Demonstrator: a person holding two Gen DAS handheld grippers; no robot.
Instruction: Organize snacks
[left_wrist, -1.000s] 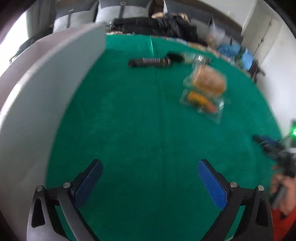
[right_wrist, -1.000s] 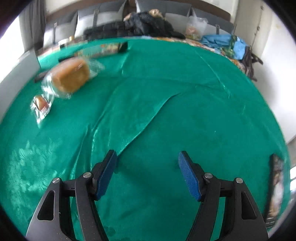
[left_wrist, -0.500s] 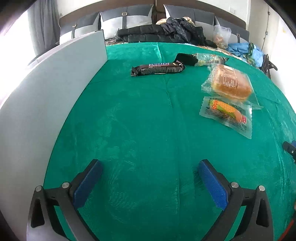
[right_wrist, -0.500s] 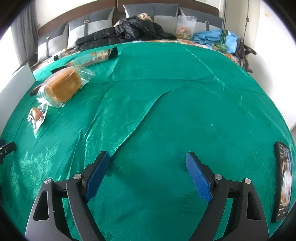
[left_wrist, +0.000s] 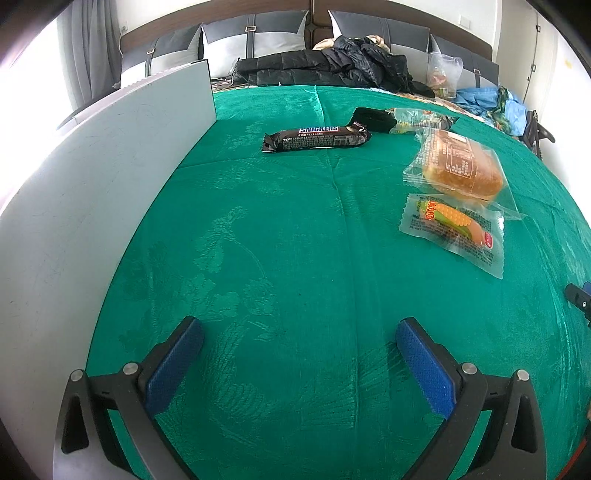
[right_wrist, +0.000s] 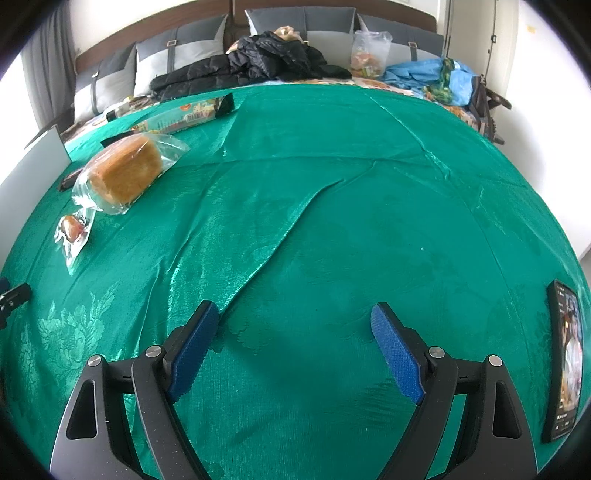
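left claw (left_wrist: 299, 345): released, empty | right claw (right_wrist: 293, 332): released, empty | Snickers bar (left_wrist: 317, 137): lain crosswise beyond left claw, nearer it

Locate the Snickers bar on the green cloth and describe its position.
In the left wrist view the Snickers bar lies flat toward the far end of the green cloth, right of the grey board and left of the bagged bread.
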